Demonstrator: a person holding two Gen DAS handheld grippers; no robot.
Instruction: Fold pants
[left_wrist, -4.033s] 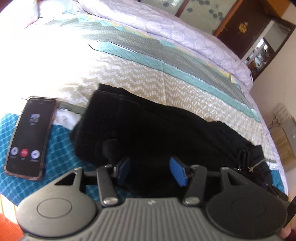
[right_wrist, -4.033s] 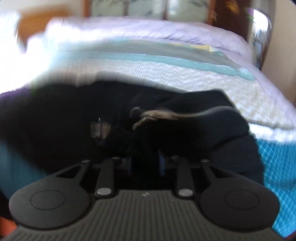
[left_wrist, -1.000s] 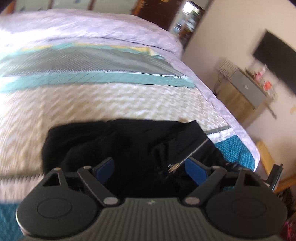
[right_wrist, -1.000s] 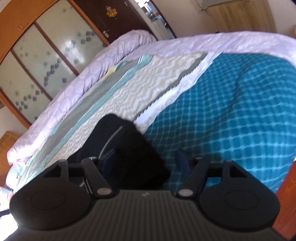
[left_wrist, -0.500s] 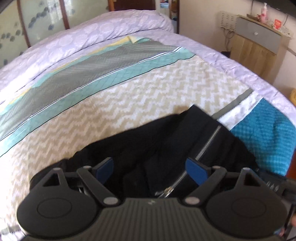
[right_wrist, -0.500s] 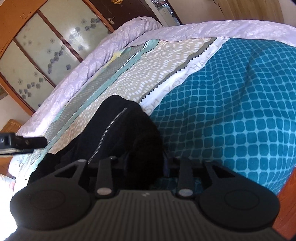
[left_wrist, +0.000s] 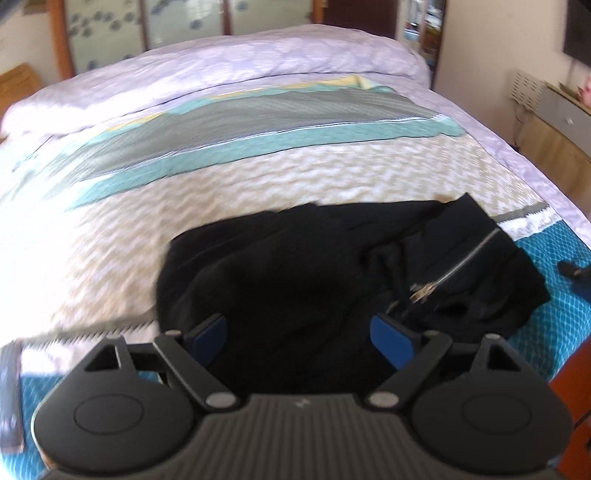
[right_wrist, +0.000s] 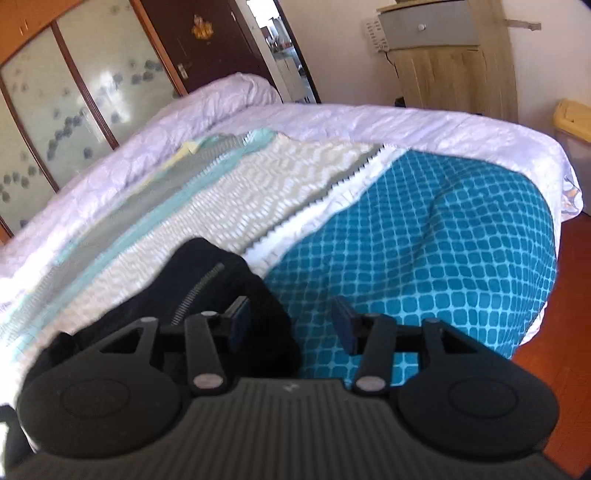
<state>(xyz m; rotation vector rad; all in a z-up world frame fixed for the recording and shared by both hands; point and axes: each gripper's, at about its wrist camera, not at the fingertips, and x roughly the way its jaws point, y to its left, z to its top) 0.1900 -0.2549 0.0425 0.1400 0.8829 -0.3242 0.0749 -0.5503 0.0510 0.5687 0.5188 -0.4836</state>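
Black pants on patterned bedspread; wooden floor

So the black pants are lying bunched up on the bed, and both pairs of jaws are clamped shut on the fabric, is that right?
Not quite. The black pants do lie bunched on the bed, but neither tool grips them. In the left wrist view the left gripper has its jaws spread wide over the fabric, and in the right wrist view the right gripper is open too, at the garment's edge.

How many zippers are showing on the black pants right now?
1: a silver zipper runs diagonally across the right side of the black pants, on the bedspread; folds may hide others.
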